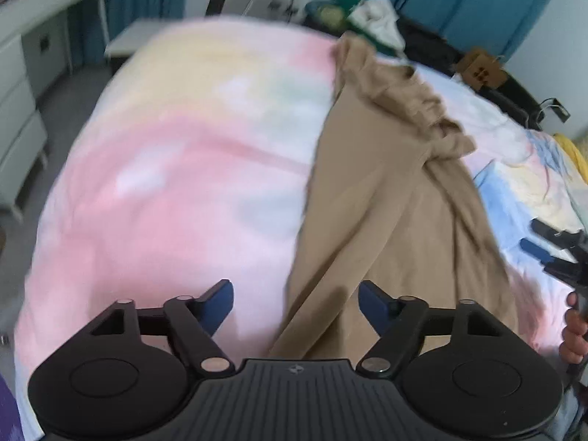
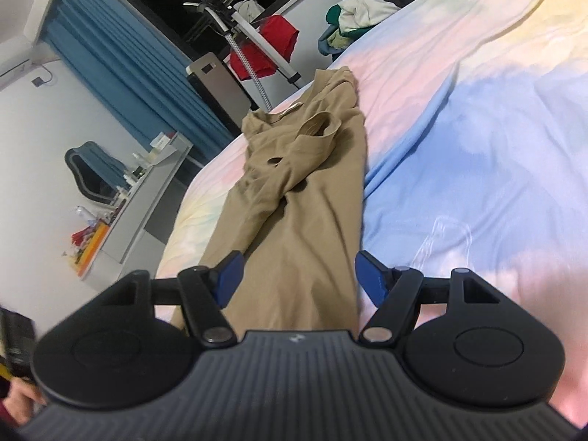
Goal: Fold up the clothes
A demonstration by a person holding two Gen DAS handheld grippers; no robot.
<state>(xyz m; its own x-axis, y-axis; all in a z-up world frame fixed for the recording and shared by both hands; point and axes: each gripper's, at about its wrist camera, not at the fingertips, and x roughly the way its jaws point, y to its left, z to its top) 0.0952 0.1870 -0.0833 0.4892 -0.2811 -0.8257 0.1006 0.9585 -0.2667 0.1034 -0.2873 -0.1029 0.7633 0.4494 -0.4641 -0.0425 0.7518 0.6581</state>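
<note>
Tan trousers (image 1: 397, 198) lie lengthwise on a pastel pink, yellow and blue bedsheet (image 1: 165, 169), the gathered waistband at the far end and one leg folded over the other. My left gripper (image 1: 296, 303) is open and empty, hovering above the near left edge of the trousers. In the right wrist view the trousers (image 2: 301, 191) run away from me. My right gripper (image 2: 297, 275) is open and empty above their near end, jaws spread about the width of the leg. The right gripper also shows at the right edge of the left wrist view (image 1: 558, 253).
A pile of other clothes (image 2: 360, 11) lies at the far end of the bed. A garment steamer stand with red clothing (image 2: 272, 47) and blue curtains (image 2: 121, 70) stand beyond the bed. A white desk with clutter (image 2: 132, 202) is at the left.
</note>
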